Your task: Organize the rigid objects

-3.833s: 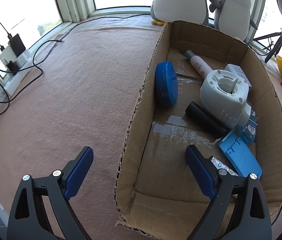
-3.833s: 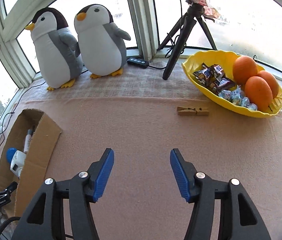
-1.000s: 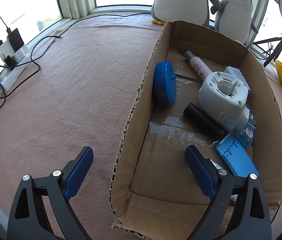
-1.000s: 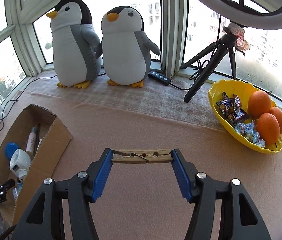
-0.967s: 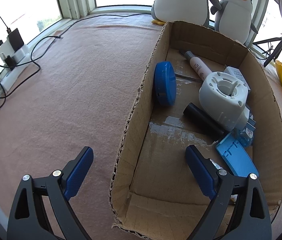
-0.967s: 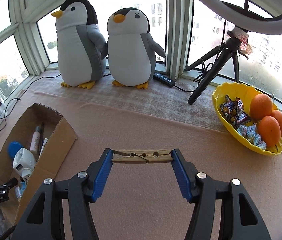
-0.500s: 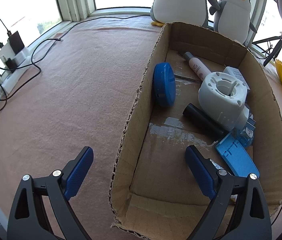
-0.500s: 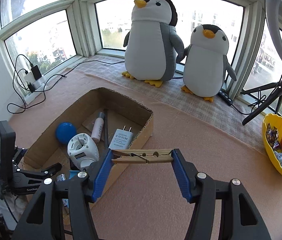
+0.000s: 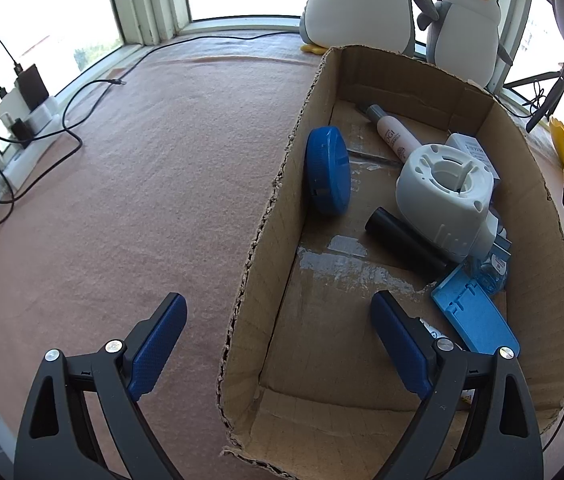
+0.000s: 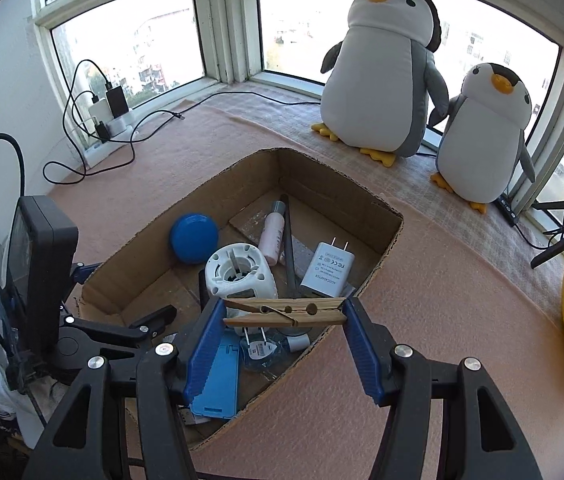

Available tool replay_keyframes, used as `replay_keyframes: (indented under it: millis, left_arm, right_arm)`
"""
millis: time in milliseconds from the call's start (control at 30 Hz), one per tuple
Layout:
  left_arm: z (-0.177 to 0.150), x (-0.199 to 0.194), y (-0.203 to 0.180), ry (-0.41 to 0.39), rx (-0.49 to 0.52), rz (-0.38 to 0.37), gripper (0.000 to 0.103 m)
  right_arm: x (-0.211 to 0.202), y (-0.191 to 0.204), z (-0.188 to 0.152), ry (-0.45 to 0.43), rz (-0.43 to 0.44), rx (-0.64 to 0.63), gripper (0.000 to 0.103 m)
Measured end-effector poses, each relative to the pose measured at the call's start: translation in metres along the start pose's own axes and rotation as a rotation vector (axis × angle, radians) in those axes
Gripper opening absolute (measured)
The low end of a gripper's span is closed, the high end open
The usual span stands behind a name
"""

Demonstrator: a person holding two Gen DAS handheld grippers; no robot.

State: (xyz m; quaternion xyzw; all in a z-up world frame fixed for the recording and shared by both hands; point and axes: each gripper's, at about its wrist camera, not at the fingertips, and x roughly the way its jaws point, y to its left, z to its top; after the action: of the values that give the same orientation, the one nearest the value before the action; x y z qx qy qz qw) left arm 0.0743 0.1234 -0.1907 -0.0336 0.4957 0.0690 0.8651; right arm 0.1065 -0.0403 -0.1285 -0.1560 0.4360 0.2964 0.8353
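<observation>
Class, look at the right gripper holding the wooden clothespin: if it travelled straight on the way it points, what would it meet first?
Probably the clutter in the cardboard box: the right gripper, clamping the clothespin, aims about at the white round device and white charger plug. Depth is unclear.

Left gripper [image 9: 278, 334]: jaws wide apart, nothing between the blue pads, angled steeply down. One finger sits outside the cardboard box [image 9: 266, 216] wall, the other over the box interior. Its black frame also shows at the lower left of the right wrist view.

Right gripper [image 10: 284, 314]: angled down, pads clamped on both ends of a wooden clothespin [image 10: 284, 312], which spans the gap crosswise and roughly level, above the box's near end.
</observation>
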Motion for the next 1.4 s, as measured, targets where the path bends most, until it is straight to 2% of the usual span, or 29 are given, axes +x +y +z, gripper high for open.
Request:
replay_keyframes:
  millis: [500,833,967,1133,1267,1400]
  left_arm:
    - [0.002,0.000,-0.001,-0.001,0.007,0.002,0.094]
    - [0.003,0.001,-0.001,-0.001,0.003,0.001,0.094]
    - [0.003,0.000,0.001,0.005,-0.002,0.004,0.093]
    - [0.001,-0.013,0.010,0.006,-0.016,0.024,0.092]
    - [-0.001,-0.031,0.017,-0.018,-0.037,0.040,0.092]
    - [-0.002,-0.055,0.011,-0.057,-0.017,0.051,0.092]
  right_arm:
    - [0.020,0.021,-0.004,0.058,0.018,-0.041,0.056]
    - [0.018,0.016,-0.005,0.054,0.050,0.007,0.057]
    - [0.011,0.020,-0.005,0.036,0.053,0.011,0.057]
    - [-0.021,0.017,-0.012,-0.028,0.047,0.048,0.057]
    - [-0.044,0.010,-0.020,-0.043,0.021,0.084,0.068]
    - [-0.064,0.002,-0.028,-0.056,-0.005,0.122,0.069]
